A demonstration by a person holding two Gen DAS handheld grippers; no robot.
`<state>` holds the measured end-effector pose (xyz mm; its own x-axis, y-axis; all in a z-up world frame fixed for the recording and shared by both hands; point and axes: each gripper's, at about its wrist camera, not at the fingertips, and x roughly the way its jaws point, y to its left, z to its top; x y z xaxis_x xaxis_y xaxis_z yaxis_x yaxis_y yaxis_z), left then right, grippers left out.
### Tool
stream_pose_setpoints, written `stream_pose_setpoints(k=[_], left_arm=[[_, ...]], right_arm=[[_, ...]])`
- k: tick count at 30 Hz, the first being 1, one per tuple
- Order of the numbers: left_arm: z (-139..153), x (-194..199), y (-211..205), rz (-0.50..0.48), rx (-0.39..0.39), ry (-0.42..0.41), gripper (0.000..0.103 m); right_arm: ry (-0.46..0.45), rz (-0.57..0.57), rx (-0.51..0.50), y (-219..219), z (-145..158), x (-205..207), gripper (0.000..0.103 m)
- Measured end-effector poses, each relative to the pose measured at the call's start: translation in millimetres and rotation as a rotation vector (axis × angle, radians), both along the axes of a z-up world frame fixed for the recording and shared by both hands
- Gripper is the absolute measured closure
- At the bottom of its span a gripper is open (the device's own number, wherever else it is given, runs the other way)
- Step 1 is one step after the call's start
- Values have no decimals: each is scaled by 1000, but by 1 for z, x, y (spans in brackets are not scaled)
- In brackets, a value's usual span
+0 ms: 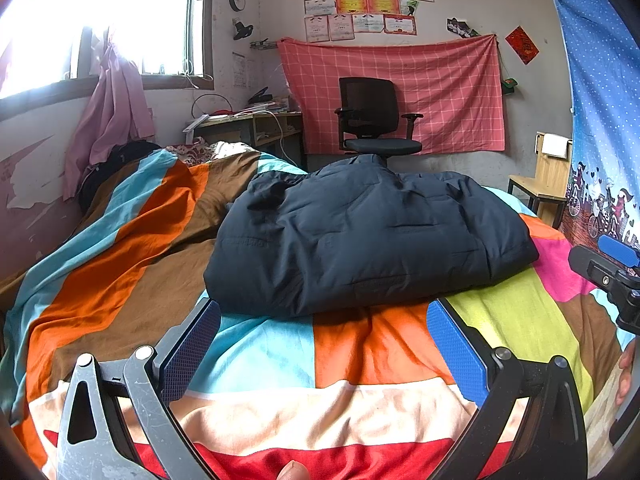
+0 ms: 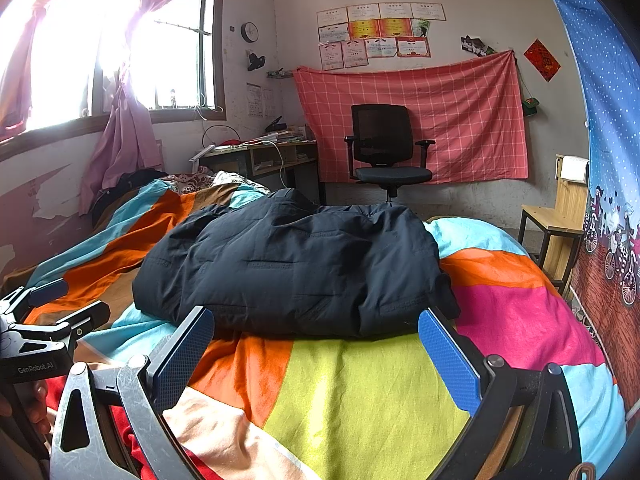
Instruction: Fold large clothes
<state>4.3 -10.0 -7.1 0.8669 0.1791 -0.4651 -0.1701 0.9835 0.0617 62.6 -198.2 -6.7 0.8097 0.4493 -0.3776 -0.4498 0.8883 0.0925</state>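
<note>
A dark navy padded jacket lies folded into a thick bundle on the bed's colourful patchwork cover; it also shows in the right wrist view. My left gripper is open and empty, held just in front of the jacket's near edge, apart from it. My right gripper is open and empty, likewise just short of the jacket's near edge. The right gripper shows at the right edge of the left wrist view. The left gripper shows at the left edge of the right wrist view.
A black office chair stands beyond the bed before a red checked cloth. A cluttered desk stands under the window. A wooden chair and a blue patterned curtain are at the right. Dark clothes lie at the bed's far left.
</note>
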Motion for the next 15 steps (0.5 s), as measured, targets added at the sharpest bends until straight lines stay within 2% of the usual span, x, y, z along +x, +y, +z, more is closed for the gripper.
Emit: stream_pose_setpoints(k=[15], left_arm=[[0, 0, -1, 2, 0, 0, 2]], right_arm=[[0, -1, 0, 0, -1, -1, 0]])
